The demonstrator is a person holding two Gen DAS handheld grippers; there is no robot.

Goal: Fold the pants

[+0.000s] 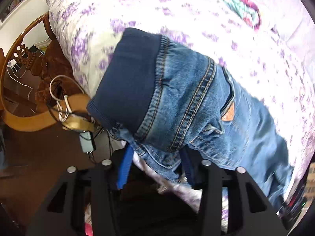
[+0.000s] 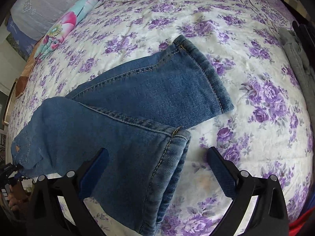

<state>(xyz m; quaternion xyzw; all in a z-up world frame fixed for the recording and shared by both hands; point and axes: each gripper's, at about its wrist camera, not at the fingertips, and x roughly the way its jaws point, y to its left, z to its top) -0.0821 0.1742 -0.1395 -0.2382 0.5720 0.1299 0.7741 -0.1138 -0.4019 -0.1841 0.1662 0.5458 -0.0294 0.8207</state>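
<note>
- Pants [image 2: 126,118]: blue denim, spread on the bed [image 2: 246,118] with its purple-flowered cover, both legs lying side by side and running toward the middle of the bed.
- Waistband [image 1: 128,78]: dark ribbed knit, raised off the cover at the bed's side edge near a wooden chair [image 1: 23,74], with white cable [image 1: 63,98] on the chair.
- Left tool [image 1: 155,169]: clamped on the denim just below the waistband, blue pads pinching a bunched fold; fabric plainly between them.
- Right tool [image 2: 157,169]: spread wide, straddling the nearer leg close to its hem [image 2: 177,153]; pads not pressing the cloth, nothing gripped.
- Farther leg's hem [image 2: 204,72]: flat on the cover, untouched.
- Elsewhere on the bed: a folded floral cloth [image 2: 65,25] toward the far left corner, a grey garment [image 2: 293,59] at the right edge.
- Progress, as judged: early. Legs already lying parallel but not stacked; no lengthwise fold, no crosswise fold yet.
- Left to do, likely: grip the near hem, bring one leg over the other, then fold waist to hems and flatten.
- Risk: bunched waist grip may drag wrinkles into the fold.
</note>
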